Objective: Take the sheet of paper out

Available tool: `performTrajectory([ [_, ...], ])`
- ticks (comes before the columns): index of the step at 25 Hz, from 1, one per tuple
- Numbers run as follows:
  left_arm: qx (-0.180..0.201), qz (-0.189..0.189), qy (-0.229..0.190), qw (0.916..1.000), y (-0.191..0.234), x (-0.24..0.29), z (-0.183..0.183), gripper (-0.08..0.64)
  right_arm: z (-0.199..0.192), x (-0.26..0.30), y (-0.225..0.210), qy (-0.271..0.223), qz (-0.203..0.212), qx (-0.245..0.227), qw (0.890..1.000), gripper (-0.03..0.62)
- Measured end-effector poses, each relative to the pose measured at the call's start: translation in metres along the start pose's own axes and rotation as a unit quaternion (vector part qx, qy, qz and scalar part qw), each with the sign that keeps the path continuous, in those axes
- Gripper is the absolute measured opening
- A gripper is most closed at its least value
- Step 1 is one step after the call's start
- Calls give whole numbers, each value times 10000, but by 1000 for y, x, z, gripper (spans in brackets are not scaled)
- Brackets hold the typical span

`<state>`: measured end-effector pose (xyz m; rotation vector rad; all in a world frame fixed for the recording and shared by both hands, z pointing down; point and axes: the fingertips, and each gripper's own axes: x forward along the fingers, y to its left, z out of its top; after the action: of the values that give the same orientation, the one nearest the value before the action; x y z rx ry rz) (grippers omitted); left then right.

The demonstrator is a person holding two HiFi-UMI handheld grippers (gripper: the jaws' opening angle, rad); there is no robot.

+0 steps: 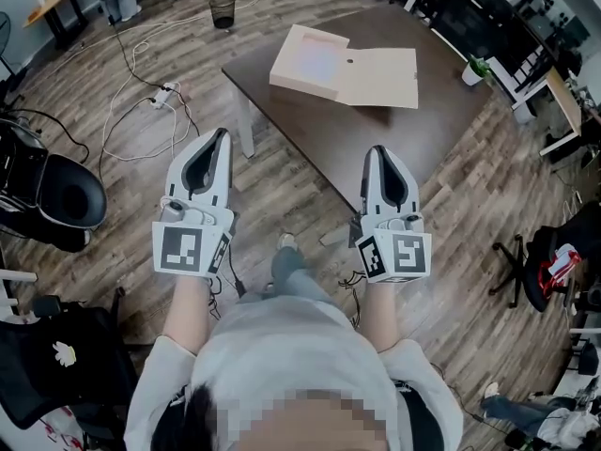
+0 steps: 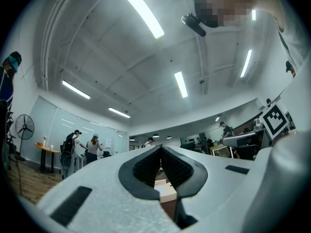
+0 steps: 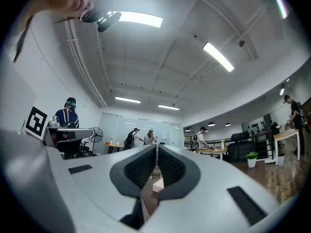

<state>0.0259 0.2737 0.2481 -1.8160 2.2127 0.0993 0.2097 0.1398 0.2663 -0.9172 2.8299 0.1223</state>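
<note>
Bright, even light from ceiling strip lamps (image 2: 141, 11); fisheye distortion, dark corners in both gripper views.

A dark brown table (image 1: 451, 125) stands on a wood plank floor (image 1: 470, 205), with a small potted plant (image 1: 475, 69) in a white pot at its far right corner. A black wastebasket (image 1: 223, 10) sits beyond the table, a white power strip (image 1: 164, 95) with looping cables lies to its left, and a black office chair (image 1: 56, 195) is at the left edge
</note>
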Motion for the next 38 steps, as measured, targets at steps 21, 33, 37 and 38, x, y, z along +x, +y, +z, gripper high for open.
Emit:
performTrajectory([
  [21, 49, 97, -26, 9999, 42, 167, -43, 9, -27, 170, -79, -30, 269, 50, 9996, 18],
  [33, 125, 106, 89, 9998, 40, 235, -67, 9, -45, 229, -123, -27, 416, 147, 9990, 18],
  [37, 157, 115, 147, 9997, 43, 245, -73, 9, -51, 240, -128, -9, 431, 212, 9988, 18],
  [38, 153, 117, 155, 9997, 45, 247, -74, 9, -53, 243, -128, -6, 431, 220, 9988, 18],
])
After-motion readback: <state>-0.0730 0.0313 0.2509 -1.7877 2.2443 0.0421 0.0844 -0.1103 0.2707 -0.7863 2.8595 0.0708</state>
